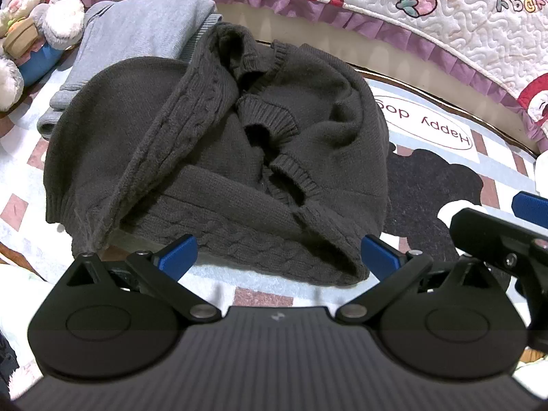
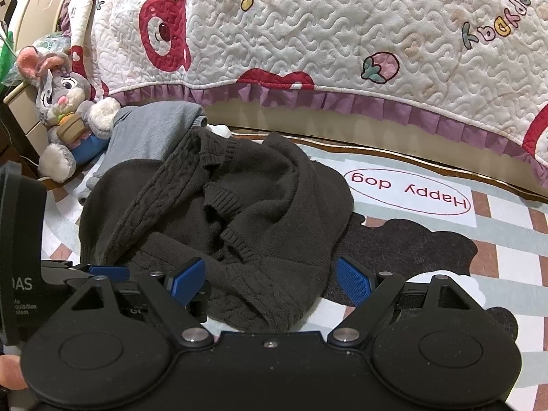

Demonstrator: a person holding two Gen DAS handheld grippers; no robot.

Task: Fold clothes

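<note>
A dark brown cable-knit sweater (image 1: pixel 219 157) lies bunched and partly folded on the floor mat, with its ribbed collar and cuffs turned up in the middle. My left gripper (image 1: pixel 279 257) is open, its blue fingers flanking the sweater's near hem. In the right wrist view the same sweater (image 2: pixel 222 212) fills the centre. My right gripper (image 2: pixel 270 279) is open too, over the sweater's near right corner. Neither gripper holds cloth. The two grippers are side by side, the right one's finger (image 1: pixel 496 236) showing at the left view's edge.
A folded light grey garment (image 1: pixel 137 34) lies behind the sweater, partly under it. A plush rabbit (image 2: pixel 65 102) sits at the far left. A quilted bedspread (image 2: pixel 308 34) with a purple frill hangs behind. The checked mat (image 2: pixel 496 239) has a "Happy dog" label and a black dog shape.
</note>
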